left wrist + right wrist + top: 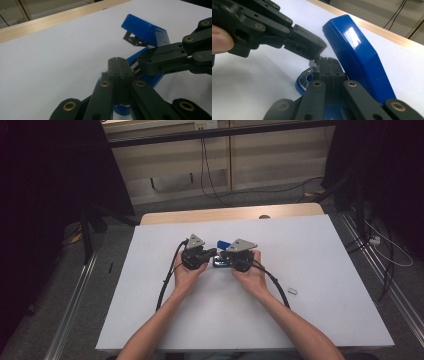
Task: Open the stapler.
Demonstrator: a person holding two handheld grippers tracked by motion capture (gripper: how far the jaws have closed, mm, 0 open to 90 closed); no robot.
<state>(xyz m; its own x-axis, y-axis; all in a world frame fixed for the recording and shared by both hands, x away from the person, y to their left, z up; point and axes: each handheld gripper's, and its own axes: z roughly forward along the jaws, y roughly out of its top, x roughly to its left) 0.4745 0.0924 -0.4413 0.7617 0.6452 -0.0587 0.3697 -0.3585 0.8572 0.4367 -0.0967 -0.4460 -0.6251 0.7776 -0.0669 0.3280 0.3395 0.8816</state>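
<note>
A blue stapler (223,243) lies mid-table with its lid (355,53) swung up and open. Its lid (146,30) shows the metal staple channel underneath, and the chrome plate (305,76) of the base lies below. My left gripper (117,59) is shut with its jaw tips over the base, nothing between the pads. My right gripper (329,59) is shut too, just under the raised lid. The two jaw tips meet inside the open stapler: the right gripper (140,61) reaches in from the right, the left gripper (320,51) from the upper left. In the high view the left gripper (214,252) and right gripper (223,256) point at each other.
The white table top (310,320) has a wooden strip (230,213) along its far edge. A small pale object (293,290) lies to the right of my right forearm. Cables trail from both grippers toward the near side. Dark curtains and rails flank the table.
</note>
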